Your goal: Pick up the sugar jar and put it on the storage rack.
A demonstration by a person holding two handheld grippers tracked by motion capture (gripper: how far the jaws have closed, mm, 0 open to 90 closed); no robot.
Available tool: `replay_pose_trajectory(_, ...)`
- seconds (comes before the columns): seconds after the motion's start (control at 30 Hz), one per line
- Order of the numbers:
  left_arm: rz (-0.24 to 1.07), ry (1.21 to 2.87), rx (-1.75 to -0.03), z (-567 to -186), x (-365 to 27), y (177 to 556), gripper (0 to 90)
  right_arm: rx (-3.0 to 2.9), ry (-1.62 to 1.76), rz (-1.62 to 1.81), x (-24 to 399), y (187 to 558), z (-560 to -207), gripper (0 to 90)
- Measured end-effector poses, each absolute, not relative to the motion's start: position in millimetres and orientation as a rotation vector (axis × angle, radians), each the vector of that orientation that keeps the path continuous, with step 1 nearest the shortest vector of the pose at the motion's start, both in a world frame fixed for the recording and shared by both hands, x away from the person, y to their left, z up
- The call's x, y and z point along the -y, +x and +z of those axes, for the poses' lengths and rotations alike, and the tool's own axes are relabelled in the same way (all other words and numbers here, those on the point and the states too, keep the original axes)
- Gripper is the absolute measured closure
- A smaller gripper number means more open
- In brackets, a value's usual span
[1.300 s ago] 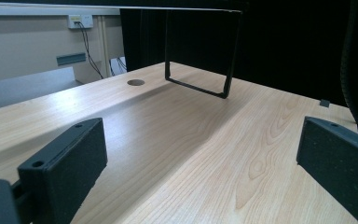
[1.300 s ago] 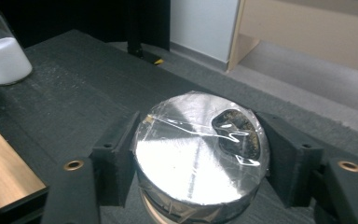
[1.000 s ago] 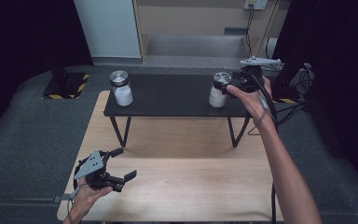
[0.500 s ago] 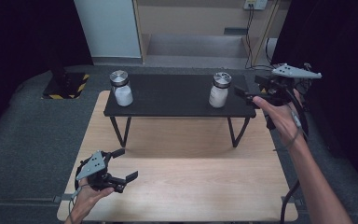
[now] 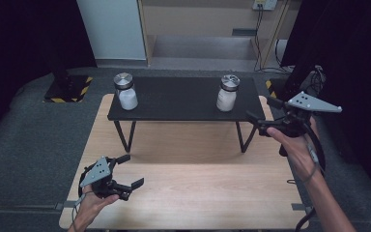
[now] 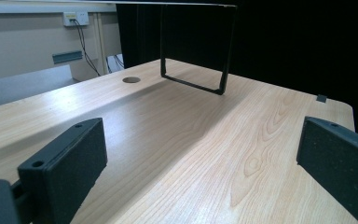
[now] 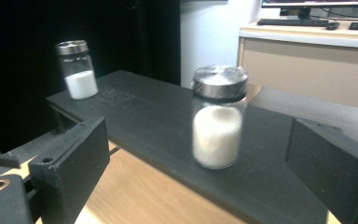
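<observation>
Two glass jars with metal lids and white powder stand on a low black shelf (image 5: 178, 99) at the back of the wooden table (image 5: 198, 193). The left jar (image 5: 125, 91) (image 7: 77, 69) is near the shelf's left end and the right jar (image 5: 227, 93) (image 7: 218, 121) near its right end. My right gripper (image 5: 260, 110) hovers off the shelf's right end and points at the right jar from a short way off. Its jaws have just been opening and nothing is between them. My left gripper (image 5: 133, 170) rests open and empty at the table's front left.
The shelf stands on thin black legs (image 6: 193, 84) with a gap under it. A round cable hole (image 6: 131, 80) sits in the tabletop. Grey carpet surrounds the table, with striped floor plates (image 5: 67, 89) and wall cables (image 5: 258, 29) behind it.
My right gripper has let go of the right jar and drawn back to the right and slightly down. The jar stays upright on the shelf. The left gripper has not moved.
</observation>
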State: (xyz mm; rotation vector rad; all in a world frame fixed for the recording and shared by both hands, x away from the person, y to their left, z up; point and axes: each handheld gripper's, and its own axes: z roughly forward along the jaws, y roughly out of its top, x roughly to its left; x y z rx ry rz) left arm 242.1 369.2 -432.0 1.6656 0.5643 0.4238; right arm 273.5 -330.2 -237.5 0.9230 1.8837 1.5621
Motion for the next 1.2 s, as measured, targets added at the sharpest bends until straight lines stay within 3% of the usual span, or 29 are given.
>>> replay_pose_trajectory(0.47,0.425,1.665,-0.565,-432,-369,241,0.6,-1.843,0.89,1.606,326,238,-293,7.3)
replay_pose_trajectory(1.2,0.416,1.672,-0.557,-433,-369,243,0.6,-1.885,0.751,1.592,321,214,-374,8.2)
